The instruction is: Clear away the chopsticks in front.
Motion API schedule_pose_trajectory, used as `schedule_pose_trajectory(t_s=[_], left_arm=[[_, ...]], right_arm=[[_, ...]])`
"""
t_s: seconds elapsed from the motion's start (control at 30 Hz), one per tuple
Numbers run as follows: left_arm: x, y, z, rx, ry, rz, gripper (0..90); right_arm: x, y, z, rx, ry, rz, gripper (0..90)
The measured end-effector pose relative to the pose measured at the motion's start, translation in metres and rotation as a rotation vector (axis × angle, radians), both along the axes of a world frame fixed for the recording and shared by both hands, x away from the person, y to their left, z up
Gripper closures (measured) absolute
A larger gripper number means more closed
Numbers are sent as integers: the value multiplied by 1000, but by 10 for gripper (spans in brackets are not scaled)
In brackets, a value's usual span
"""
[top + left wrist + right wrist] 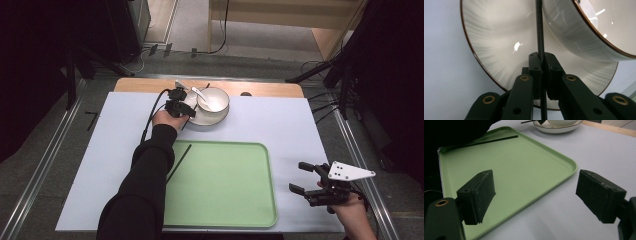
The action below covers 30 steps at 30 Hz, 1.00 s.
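Observation:
My left gripper (184, 106) is at the plate's left side, shut on a thin black chopstick (539, 30) held about mid-length between its jaws (542, 60). Under it lies a white plate (216, 120) with a brown rim (496, 42). On the plate stands a white bowl (214, 100) (579, 37) with a white spoon (200, 93) resting in it. A second black chopstick (179, 163) (486, 142) lies slanted over the left edge of the green tray (225, 185). My right gripper (300, 177) (534, 195) hovers open by the tray's right front corner, nothing between its jaws.
The tray (524, 165) lies on a pale mat (280, 120) covering a wooden table. The person's left sleeve (145, 180) crosses the tray's left side. Metal rails, cables and stand legs run on the floor around the table.

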<state>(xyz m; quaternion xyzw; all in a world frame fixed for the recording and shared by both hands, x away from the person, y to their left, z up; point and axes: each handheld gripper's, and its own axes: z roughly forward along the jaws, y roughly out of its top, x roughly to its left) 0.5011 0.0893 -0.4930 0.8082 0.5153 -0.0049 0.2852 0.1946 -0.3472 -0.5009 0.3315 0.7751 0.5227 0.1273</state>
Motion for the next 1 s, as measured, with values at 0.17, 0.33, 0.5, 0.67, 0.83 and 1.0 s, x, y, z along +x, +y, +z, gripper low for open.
schedule_pose_trajectory(t_s=[0.17,0.33,0.5,0.67,0.83,1.0], left_arm=[[1,3,1,-27,20,36,854],[2,6,5,-66,36,53,855],[2,15,13,-58,34,72,856],[-1,28,24,-52,20,73,855],[-10,41,32,-41,16,66,856],[-23,52,41,-41,14,47,856]], right_arm=[[0,0,0,-2,-2,1,163],[0,0,0,0,-2,0,163],[0,-1,0,0,-1,1,163],[-1,-1,0,-1,-1,0,163],[-1,-1,0,-2,0,-1,163],[0,0,0,-4,-1,-1,163]])
